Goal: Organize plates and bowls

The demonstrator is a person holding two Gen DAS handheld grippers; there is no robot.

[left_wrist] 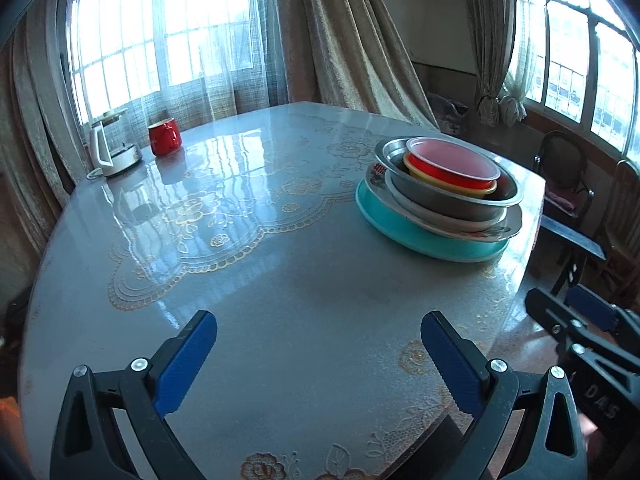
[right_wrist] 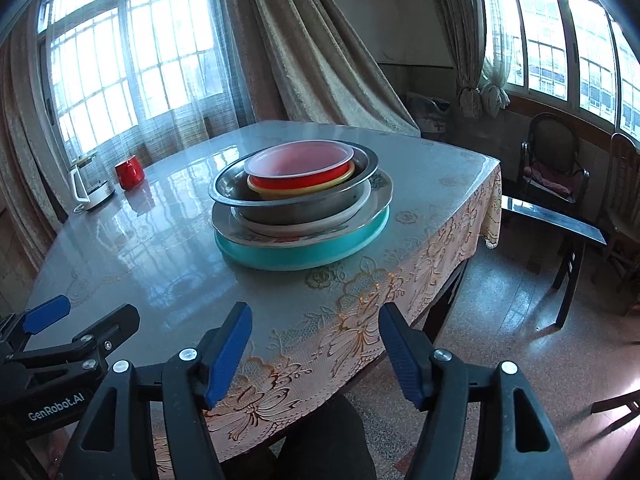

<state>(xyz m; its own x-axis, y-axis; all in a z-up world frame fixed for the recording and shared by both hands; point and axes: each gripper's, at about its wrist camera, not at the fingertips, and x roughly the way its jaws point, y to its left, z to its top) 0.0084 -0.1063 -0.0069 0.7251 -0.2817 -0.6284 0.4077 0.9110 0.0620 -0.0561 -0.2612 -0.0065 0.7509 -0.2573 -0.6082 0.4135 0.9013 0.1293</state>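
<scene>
both claws empty and apart: left gripper (left_wrist: 319, 360) has its jaws spread wide over bare tablecloth, right gripper (right_wrist: 315, 354) jaws apart w/ nothing between them, hanging over the near table edge. neither touches a dish

task's thing = one nested stack, well ahead of both claws. in the left wrist view it sits at abt 2 o'clock on the table (left_wrist: 248, 280); in the right wrist view it's near 12 o'clock, just inside the table's right edge

stack, bottom up: teal plate (right_wrist: 304, 254), flowered plate (right_wrist: 382, 196) on it, white plate (right_wrist: 360, 208) on that, then steel bowl (right_wrist: 296, 200). inside the steel bowl: yellow bowl (right_wrist: 296, 191), red bowl (right_wrist: 296, 181) nested in it, clear bowl (right_wrist: 298, 158) on top. no food seen in any

judgement: stack looks already sorted big-to-small, so step in hand is prob. backing off or a last tidy. if adjusting, come in level, pinch a rim not the wall, steady the steel bowl w/ the other claw; it sits a bit off-centre and tilted, so could slide on the glossy plates

off at 10 o'clock: red mug (left_wrist: 165, 136), white kettle (left_wrist: 110, 148), well apart from the stack
</scene>
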